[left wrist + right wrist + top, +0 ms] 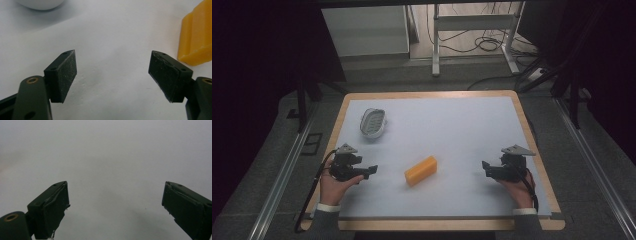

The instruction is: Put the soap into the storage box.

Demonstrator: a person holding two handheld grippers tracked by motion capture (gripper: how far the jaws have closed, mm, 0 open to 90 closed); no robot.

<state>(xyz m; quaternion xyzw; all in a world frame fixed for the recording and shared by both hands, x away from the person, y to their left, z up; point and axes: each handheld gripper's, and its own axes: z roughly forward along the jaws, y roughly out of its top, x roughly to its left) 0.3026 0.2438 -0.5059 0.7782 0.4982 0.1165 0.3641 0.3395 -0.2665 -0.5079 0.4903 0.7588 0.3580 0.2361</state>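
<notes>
An orange bar of soap (420, 170) lies near the middle of the white table top, tilted, and its end (197, 37) rises at the right edge of the left gripper view. A white oval soap dish (373, 122) sits at the back left; its rim (41, 3) shows at the top of the left gripper view. My left gripper (371, 170) rests low at the front left, jaws wide open and empty (112, 75), a short way left of the soap. At the front right my right gripper (486, 166) is open too, over bare surface (115, 205).
The white sheet (462, 130) covers a wooden-edged table (532, 135). Metal rails (592, 155) run along both sides on the grey floor. Beyond the far edge stand a white table frame (472, 22) and loose cables (484, 45).
</notes>
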